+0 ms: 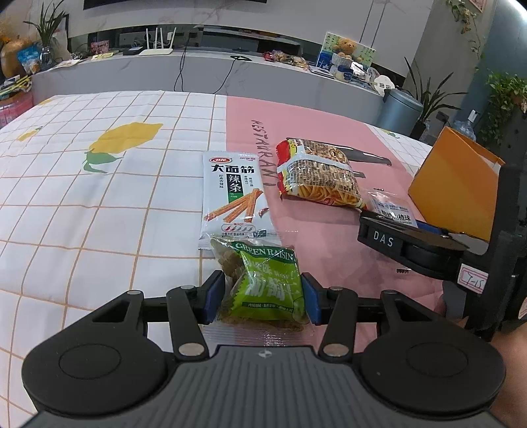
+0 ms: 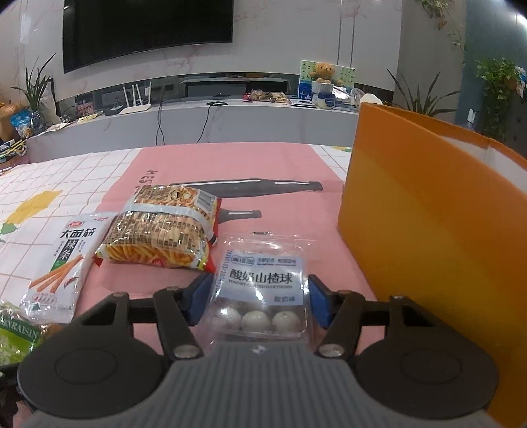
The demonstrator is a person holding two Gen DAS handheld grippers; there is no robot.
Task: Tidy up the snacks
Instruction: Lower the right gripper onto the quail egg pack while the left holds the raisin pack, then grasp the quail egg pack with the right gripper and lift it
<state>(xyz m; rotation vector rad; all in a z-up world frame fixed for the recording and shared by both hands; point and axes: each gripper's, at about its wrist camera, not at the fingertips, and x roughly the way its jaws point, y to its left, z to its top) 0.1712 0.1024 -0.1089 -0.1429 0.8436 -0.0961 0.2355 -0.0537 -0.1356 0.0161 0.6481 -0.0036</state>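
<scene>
Left wrist: raisin packet (image 1: 263,289) clamped between left tool (image 1: 262,298) pads.

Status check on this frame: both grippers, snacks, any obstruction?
Left hand-held gripper clamped on green raisin bag. Right hand-held gripper astride hawthorn ball pack, grip unclear. Orange box right, nothing blocking.

A home living room. A big television (image 2: 148,29) hangs on a marble wall above a long low cabinet (image 2: 210,123). Houseplants (image 2: 425,98) and a teddy bear (image 2: 324,70) stand about.
</scene>
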